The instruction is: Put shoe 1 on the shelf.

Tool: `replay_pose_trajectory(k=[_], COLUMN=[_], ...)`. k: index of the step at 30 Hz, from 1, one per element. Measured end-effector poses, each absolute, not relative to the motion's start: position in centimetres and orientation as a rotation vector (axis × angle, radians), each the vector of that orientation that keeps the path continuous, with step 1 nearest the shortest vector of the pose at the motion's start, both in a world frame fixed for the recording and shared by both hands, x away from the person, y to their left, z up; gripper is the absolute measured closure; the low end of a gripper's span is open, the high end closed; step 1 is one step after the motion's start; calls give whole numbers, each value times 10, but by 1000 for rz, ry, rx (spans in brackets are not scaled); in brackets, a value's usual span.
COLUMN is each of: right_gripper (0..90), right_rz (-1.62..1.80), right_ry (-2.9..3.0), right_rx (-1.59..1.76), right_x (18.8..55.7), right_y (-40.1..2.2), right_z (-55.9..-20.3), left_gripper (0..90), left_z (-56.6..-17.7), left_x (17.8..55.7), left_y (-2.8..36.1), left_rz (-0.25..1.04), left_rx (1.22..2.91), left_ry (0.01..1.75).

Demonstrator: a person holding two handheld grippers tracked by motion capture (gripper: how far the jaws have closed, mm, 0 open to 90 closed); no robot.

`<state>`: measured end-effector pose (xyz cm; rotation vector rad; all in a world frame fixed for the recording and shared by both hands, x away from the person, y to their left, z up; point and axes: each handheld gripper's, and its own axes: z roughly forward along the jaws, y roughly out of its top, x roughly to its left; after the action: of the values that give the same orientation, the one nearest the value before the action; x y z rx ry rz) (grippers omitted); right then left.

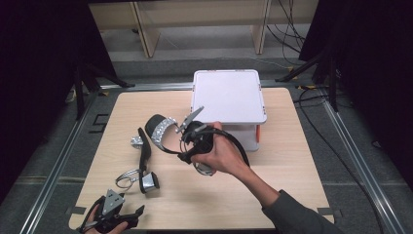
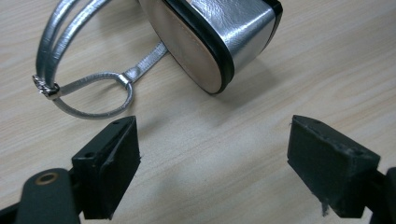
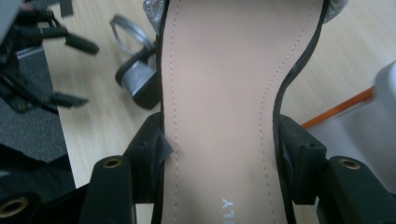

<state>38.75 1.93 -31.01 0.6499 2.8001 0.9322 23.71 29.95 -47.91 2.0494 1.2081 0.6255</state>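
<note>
A silver-strapped sandal (image 1: 162, 130) with a tan insole (image 3: 219, 93) hangs above the table, toe toward the far left. My right gripper (image 1: 184, 148) is shut on it, and in the right gripper view its two pads press the black edges of the sole at mid-length (image 3: 219, 163). The other sandal (image 1: 144, 158) lies on its side on the table, its silver block heel (image 2: 229, 37) and looped ankle strap (image 2: 88, 88) nearest my left gripper (image 1: 136, 217). That gripper (image 2: 215, 158) rests low at the table's near-left corner, open, with bare wood between its jaws.
A white lidded box (image 1: 228, 95) stands at the back middle of the wooden table (image 1: 292, 175), close behind the right hand, with an orange part at its lower right. Dark stands and cables flank the table.
</note>
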Motion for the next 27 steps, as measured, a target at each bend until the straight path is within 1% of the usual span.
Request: replay_pose_trajectory(k=[2, 3, 5, 6, 8, 9, 10, 12, 13, 15, 16, 17, 18, 19, 20, 21, 22, 23, 24, 25, 26, 27], right_gripper=[432, 432, 432, 432, 431, 431, 431, 431, 432, 431, 431, 431, 431, 431, 431, 431, 431, 431, 431, 431, 431, 431], right_rz=[942, 972, 980, 973, 974, 951, 951, 926, 932, 903, 903, 870, 870, 867, 867, 868, 868, 857, 857, 836, 836, 802], right_ry=[2771, 2748, 2736, 2720, 2718, 2686, 2686, 2656, 2629, 2609, 2609, 2598, 2598, 2578, 2578, 2558, 2558, 2548, 2548, 2534, 2534, 2509], right_rx=[598, 623, 631, 692, 745, 775, 775, 816, 862, 925, 925, 986, 986, 1062, 1062, 1125, 1125, 1201, 1201, 1288, 1288, 1380], right_x=[394, 400, 405, 414, 419, 432, 432, 444, 455, 467, 467, 479, 479, 491, 491, 503, 503, 515, 515, 526, 526, 536], right_y=[22, 24, 25, 25, 25, 23, 23, 19, 14, 9, 9, 4, 4, -1, -1, -7, -7, -13, -13, -18, -18, -23], right_z=[-299, -288, -282, -271, -267, -260, -260, -253, -247, -244, -244, -243, -243, -245, -245, -249, -249, -252, -252, -258, -258, -261], left_gripper=[166, 166, 166, 166, 166, 166, 166, 166, 166, 166, 166, 166, 166, 166, 166, 166, 166, 166, 166, 166, 166, 166], left_z=[-479, -478, -479, -479, -479, -478, -479, -479, -479, -479, -479, -479, -479, -479, -479, -479, -479, -479, -479, -479, -479, -479], left_x=[237, 237, 237, 236, 237, 238, 237, 237, 238, 238, 238, 237, 237, 237, 237, 237, 237, 238, 238, 238, 238, 237], left_y=[299, 300, 299, 299, 299, 301, 300, 299, 301, 301, 301, 298, 298, 298, 298, 298, 298, 298, 298, 298, 298, 297], left_rz=[613, 615, 604, 602, 621, 627, 620, 612, 625, 622, 622, 606, 606, 601, 601, 601, 601, 601, 601, 600, 600, 593], left_rx=[2029, 2068, 2052, 2044, 2049, 2076, 2054, 2030, 2063, 2062, 2062, 2029, 2029, 2069, 2069, 2075, 2075, 2072, 2072, 2076, 2076, 2070], left_ry=[1210, 1205, 1202, 1212, 1200, 1184, 1193, 1207, 1183, 1187, 1187, 1210, 1210, 1196, 1196, 1190, 1190, 1191, 1191, 1175, 1175, 1187])
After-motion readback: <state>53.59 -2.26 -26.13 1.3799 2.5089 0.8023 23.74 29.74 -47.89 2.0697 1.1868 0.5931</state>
